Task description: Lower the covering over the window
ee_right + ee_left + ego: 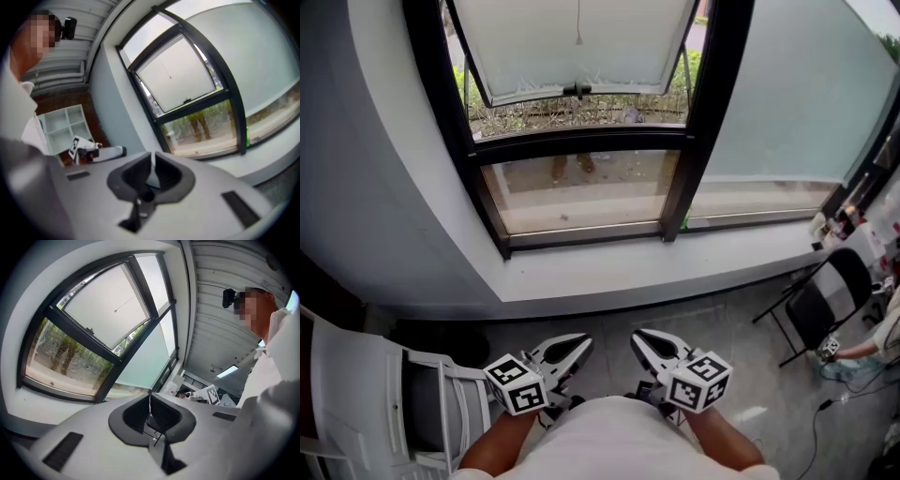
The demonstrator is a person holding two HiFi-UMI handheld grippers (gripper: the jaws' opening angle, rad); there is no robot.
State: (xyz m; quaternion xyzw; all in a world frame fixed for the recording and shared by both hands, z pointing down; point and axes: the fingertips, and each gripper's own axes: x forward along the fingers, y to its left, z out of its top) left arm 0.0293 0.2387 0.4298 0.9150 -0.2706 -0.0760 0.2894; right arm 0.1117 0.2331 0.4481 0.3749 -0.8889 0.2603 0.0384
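The window's black frame (581, 141) faces me. A pale roller blind (572, 42) hangs over the upper part of its left pane; a thin pull cord (578, 28) dangles in front of it, and trees show through the glass below its bottom bar (577, 91). The blind also appears in the left gripper view (110, 310) and in the right gripper view (176, 77). My left gripper (579, 344) and right gripper (640, 338) are low by my body, well short of the window. Both are shut and empty, as seen in the left gripper's (150, 398) and right gripper's (152, 159) own views.
The right pane has its blind (787, 94) fully down. A deep grey sill (656, 272) runs beneath the window. A white chair (356, 394) stands at my left, a black folding chair (825, 300) at the right, where a person's arm (862, 349) shows. A white shelf unit (63, 124) stands behind.
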